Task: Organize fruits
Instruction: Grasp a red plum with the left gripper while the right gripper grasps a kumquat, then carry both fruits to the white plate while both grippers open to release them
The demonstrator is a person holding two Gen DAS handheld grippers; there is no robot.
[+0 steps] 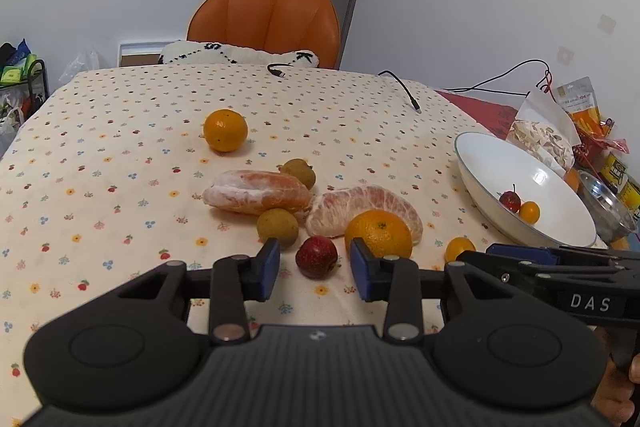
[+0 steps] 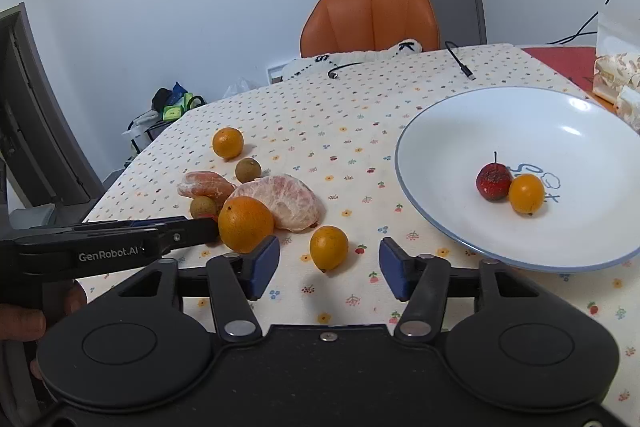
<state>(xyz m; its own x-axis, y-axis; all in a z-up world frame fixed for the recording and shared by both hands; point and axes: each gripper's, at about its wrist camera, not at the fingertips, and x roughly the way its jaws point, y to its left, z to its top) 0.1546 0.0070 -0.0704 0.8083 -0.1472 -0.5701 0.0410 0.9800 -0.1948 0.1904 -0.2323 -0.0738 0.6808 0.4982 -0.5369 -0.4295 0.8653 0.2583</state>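
Left gripper (image 1: 315, 269): jaws spread, nothing held; small red fruit (image 1: 317, 256) on the tablecloth (image 1: 120, 155) between the blue pads (image 1: 271, 262), touching neither.
Right gripper (image 2: 329, 269): jaws spread, nothing held; small orange kumquat (image 2: 329, 247) on the cloth between the fingers, touching neither.
White plate (image 2: 460, 131): to the right, blue-rimmed, holding one red fruit (image 2: 493, 181) and one kumquat (image 2: 526, 193), touching.
Near orange (image 1: 378, 234): just beyond the left gripper's right finger, in front of a peeled citrus piece (image 1: 360, 209).
Second peeled piece (image 1: 256, 191): to the left, with two brown longans (image 1: 277, 226) beside it.
Far orange (image 1: 225, 130): alone, farther back.
Orange chair (image 1: 266, 23): behind the table.
Two black cables (image 1: 400, 89): at the far edge.
Snack bags (image 1: 540, 139): beyond the plate.
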